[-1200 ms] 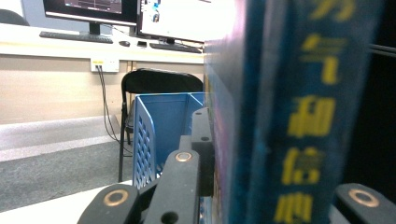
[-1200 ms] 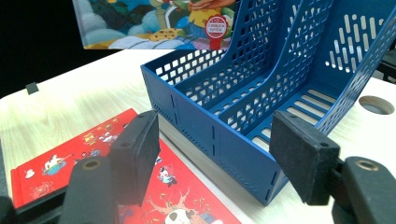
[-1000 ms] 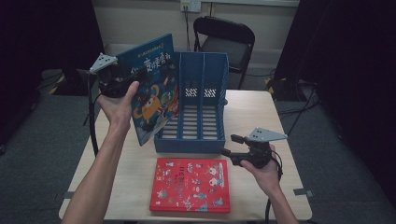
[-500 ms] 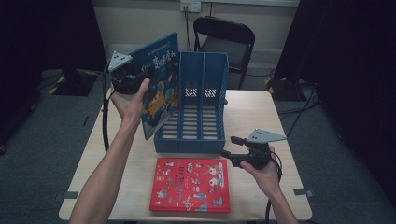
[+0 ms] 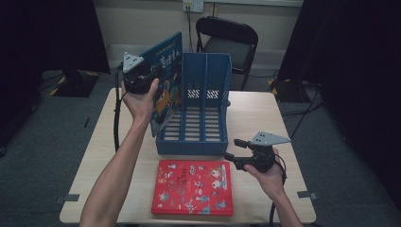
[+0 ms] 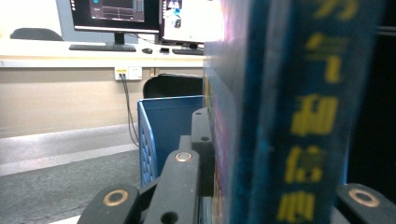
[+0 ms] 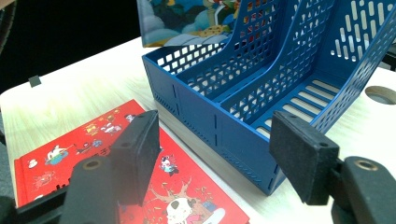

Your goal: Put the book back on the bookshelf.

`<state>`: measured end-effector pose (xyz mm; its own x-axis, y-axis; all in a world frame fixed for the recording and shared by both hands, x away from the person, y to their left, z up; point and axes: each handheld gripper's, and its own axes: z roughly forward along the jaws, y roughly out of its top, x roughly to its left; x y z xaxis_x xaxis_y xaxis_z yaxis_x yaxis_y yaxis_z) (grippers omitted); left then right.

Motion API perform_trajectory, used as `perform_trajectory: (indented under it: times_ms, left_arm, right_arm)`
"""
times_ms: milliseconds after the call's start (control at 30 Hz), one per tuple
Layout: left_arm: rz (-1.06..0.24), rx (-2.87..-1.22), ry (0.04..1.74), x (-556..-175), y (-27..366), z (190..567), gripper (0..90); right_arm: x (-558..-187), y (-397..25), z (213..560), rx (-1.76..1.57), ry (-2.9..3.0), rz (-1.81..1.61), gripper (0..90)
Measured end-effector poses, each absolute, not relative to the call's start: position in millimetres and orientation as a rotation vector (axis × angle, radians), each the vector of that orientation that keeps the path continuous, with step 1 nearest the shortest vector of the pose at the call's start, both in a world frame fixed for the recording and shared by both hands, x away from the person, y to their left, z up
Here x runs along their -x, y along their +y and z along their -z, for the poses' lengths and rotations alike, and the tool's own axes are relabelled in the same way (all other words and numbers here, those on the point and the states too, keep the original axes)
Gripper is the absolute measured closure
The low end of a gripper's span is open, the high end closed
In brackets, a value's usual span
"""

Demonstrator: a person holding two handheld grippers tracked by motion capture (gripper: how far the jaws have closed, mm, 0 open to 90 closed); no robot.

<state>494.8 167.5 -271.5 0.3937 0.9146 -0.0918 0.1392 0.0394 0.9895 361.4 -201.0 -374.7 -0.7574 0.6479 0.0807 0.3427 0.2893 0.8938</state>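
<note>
Book number one, the blue picture book [image 5: 166, 80], stands upright between the jaws of the left gripper [image 5: 142, 78], which are clamped on it near its spine; in the left gripper view the spine [image 6: 299, 116] rises just beyond the jaws with yellow lettering on it. Its lower edge hangs at the left wall of the blue file rack [image 5: 198, 123], beside the leftmost slot. Beyond the jaws in that view lie a beige wall, a desk with monitors and a dark chair [image 6: 173, 86]. Two books are in sight: the held one and a red book [image 5: 193, 187] lying flat on the pale wooden table [image 5: 255, 113], just under the jaws of the right gripper [image 5: 236, 152] and in front of the rack. One rack, three slots, all empty. Grey carpet surrounds the table. The left forearm reaches up and forward, wrist raised; the right hand [image 5: 269, 177] rests low by the table's near edge, its jaws wide apart and holding nothing.
</note>
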Motion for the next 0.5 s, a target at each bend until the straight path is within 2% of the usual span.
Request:
perform_trajectory:
  times_ms: [500]
  left_arm:
    - [-0.839, -1.392, 1.026, -500.7, 156.0, 277.8, 83.2]
  right_arm:
    - [-362.8, -199.7, 377.1, -0.896, 2.283, -1.445, 33.8]
